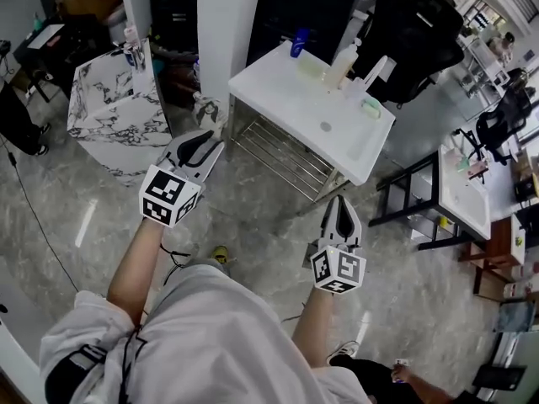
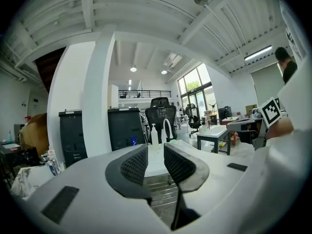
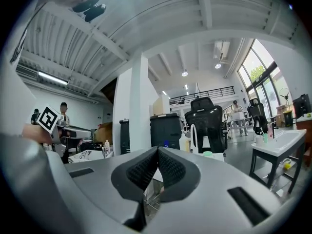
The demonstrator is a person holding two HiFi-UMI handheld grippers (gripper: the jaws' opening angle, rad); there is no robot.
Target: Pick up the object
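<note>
A white basin table [image 1: 278, 91] stands ahead of me over a metal rack. On its far edge are a blue bottle [image 1: 299, 42], a pale pump bottle [image 1: 341, 64], a white tap [image 1: 376, 72] and a small green item [image 1: 370, 105]. My left gripper [image 1: 200, 144] hangs in the air short of the table's near left corner, jaws a little apart with nothing between them [image 2: 156, 152]. Off the table's front edge, above the floor, my right gripper [image 1: 343, 207] is held with its pads pressed together and empty [image 3: 158, 152]. Neither gripper touches anything.
A marble-patterned block [image 1: 114, 108] stands at the left and a white pillar [image 1: 223, 23] behind it. A black office chair [image 1: 421, 23] is behind the table. At the right stands a second white table [image 1: 463, 192] on a black frame. The floor is grey stone.
</note>
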